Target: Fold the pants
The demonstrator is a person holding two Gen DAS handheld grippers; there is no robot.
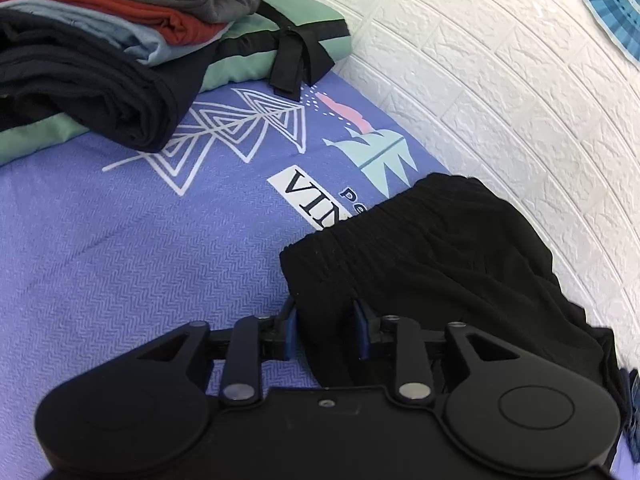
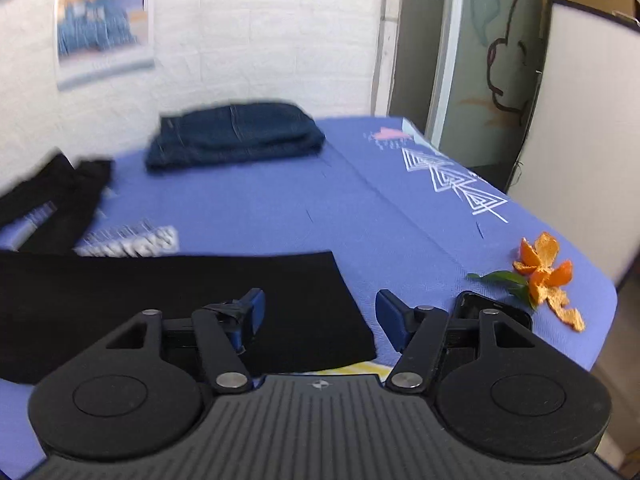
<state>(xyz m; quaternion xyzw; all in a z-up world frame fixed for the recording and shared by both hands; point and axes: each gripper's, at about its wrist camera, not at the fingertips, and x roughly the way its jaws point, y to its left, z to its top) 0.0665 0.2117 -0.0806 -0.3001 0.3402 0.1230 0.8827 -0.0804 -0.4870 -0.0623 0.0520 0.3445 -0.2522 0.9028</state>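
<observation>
Pants of soft black fabric point(image 1: 440, 256) lie on the surface point(image 1: 140, 248), which is covered by a periwinkle-blue woven cloth printed with white triangles. In the left wrist view the gathered elastic waistband runs from about 8 o'clock to 1 o'clock, beside the white brick-pattern wall point(image 1: 500, 80), and the body of the garment trails back toward 5 o'clock. The left tongs point(image 1: 326, 330) stand narrow, with a bunched fold of the black fabric between the blue pads; whether the pads press on it I cannot tell.

At 10 o'clock in that view sits a stack of folded clothes point(image 1: 120, 28) in grey, rust red, pale blue and black, resting on a mint-green piece with a black strap.

In the right wrist view the pants point(image 2: 200, 300) spread as a flat black panel whose long axis runs left to right, its straight hem end pointing toward 3 o'clock. The right tongs point(image 2: 320, 314) stand wide, the left pad over the fabric and the right pad past the hem corner, gripping nothing. Folded dark-blue jeans point(image 2: 236, 136) lie at 11 o'clock near the wall. Orange peel with a green leaf point(image 2: 548, 276) lies at 3 o'clock by the surface edge.
</observation>
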